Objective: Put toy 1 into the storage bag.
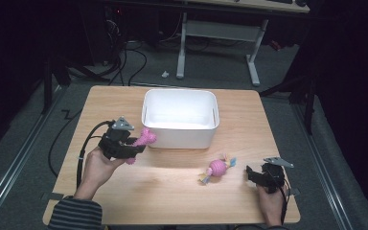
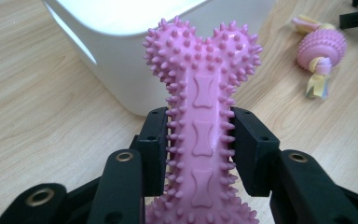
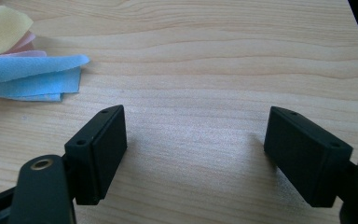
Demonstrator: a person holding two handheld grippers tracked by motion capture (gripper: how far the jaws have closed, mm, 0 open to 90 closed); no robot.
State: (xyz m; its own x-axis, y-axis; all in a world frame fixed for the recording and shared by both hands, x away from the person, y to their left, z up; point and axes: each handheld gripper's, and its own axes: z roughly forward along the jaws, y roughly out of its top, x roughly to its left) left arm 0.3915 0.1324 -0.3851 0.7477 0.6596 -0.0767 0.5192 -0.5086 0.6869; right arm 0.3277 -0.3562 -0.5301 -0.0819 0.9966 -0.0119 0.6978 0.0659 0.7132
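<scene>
A pink spiky bone-shaped toy (image 2: 200, 116) is clamped at its shaft by my left gripper (image 2: 198, 149), whose jaws press both sides of it. From above, that gripper (image 1: 133, 146) holds the bone (image 1: 143, 140) just left of the white bin (image 1: 180, 117), near its front left corner. A pink ball toy with blue and yellow cloth strips (image 1: 216, 168) lies on the table to the right; its strips (image 3: 28, 74) show in the right gripper view. My right gripper (image 3: 196, 144) rests low over bare wood, jaws wide apart, right of the ball (image 2: 320, 49).
The wooden table (image 1: 172, 201) has its right edge close to my right gripper (image 1: 255, 175). The bin looks empty inside. A desk frame and cables stand on the floor beyond the table.
</scene>
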